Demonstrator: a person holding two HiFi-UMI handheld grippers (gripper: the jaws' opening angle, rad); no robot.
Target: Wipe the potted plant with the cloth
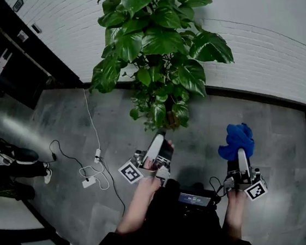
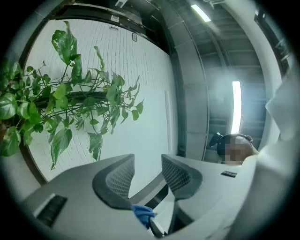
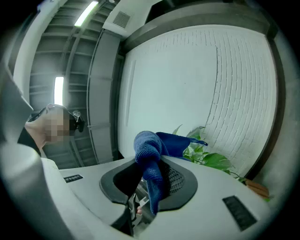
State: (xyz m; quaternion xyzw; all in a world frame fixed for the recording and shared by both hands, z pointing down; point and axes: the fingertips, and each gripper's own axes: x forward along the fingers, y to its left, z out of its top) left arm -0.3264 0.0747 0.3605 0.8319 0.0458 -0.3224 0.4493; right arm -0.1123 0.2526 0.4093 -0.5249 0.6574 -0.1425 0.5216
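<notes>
Right gripper (image 1: 243, 161) pinches crumpled deep-blue cloth (image 1: 235, 139) near glossy-leaved potted plant (image 1: 157, 42).

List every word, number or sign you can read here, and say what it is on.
No text here is readable.
Marker cube on the left tongs: black-and-white square pattern, no letters.
Marker cube on the right tongs: likewise.
Lit display at the person's waist: too small to read.
Wall plaques: too small.
Dark label on the right tongs' body: blurred.
</notes>
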